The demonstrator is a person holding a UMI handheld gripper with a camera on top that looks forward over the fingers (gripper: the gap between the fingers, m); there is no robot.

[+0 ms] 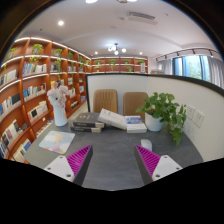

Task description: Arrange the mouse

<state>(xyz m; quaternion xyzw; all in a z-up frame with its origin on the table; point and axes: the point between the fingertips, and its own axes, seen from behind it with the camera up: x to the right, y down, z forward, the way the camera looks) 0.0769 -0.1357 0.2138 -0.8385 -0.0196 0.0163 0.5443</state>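
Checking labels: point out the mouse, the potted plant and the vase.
mouse [146, 146], gripper view, its top, just beyond the open fingers.
potted plant [165, 108], gripper view, its leaves.
vase [59, 113], gripper view, its white body.

A single wide-angle view rides on the gripper [111, 163], looking forward and slightly down along its jaws at the frame's bottom. It sits raised above the grey surface [110, 150], facing the bookshelves [35, 85] at left and the ceiling at the top.
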